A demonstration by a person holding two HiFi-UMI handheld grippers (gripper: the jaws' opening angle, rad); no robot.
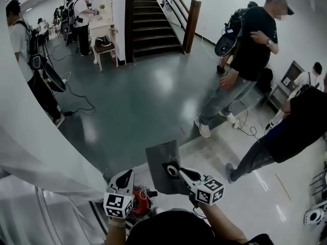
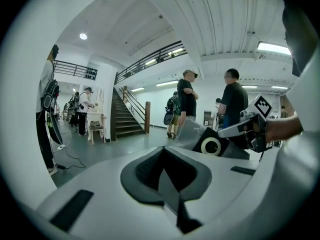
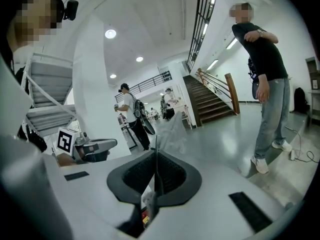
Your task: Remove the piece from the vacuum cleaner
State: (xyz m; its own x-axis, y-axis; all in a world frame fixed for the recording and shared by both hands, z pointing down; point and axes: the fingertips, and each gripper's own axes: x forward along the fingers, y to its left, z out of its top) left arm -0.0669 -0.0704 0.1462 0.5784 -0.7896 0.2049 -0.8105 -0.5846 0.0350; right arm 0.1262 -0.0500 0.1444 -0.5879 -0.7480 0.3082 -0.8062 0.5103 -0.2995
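Head view, right claw: the right claw (image 1: 183,173) is pinched shut on the gray piece (image 1: 159,160), right by its white ring (image 1: 172,171). That spot looks stiff, so it likely gives a firm hold.
Head view, piece: it is held up in the air, above and beside the red vacuum (image 1: 140,203). It looks like it is out of the vacuum.
Head view, left claw: the left claw (image 1: 125,179) is low, close over the vacuum, maybe to keep it from moving.
Left gripper view, left claw: its jaws are pressed together with nothing in them. The piece shows off to the right, in the other claw.
Right gripper view, right claw: the jaws squeeze the thin edge of the piece, which stands up from them. A thin sheet needs a tight pinch.
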